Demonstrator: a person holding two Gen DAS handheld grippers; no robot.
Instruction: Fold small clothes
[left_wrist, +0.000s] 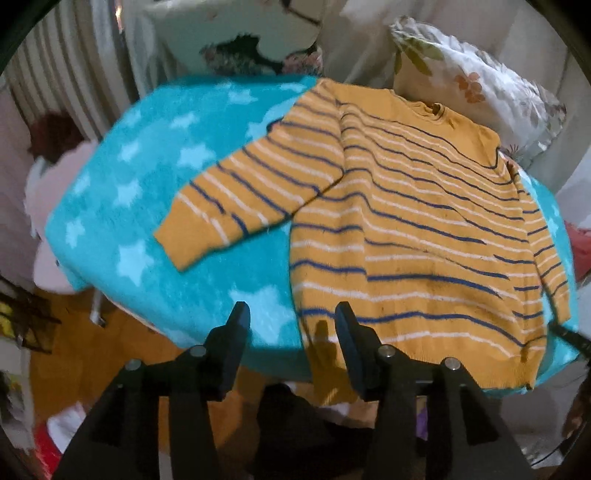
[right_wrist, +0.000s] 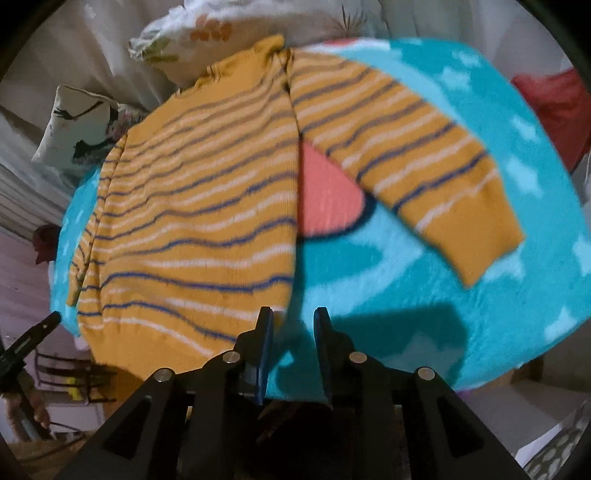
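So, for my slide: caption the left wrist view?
Open left gripper above striped sweater spread on starry blanket.

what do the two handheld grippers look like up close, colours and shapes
Both are matte black. The left gripper has two flat, paddle-like fingers on angular linkage arms joined by round silver pins. The right gripper has the same black linkage and silver pins, but its fingers show blue along their inner edges. No cables, markings or sleeves are visible.

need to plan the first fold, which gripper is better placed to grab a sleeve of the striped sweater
Either: the left gripper faces the left sleeve, the right gripper the right sleeve; both sleeves of the sweater lie spread, both grippers open and empty.
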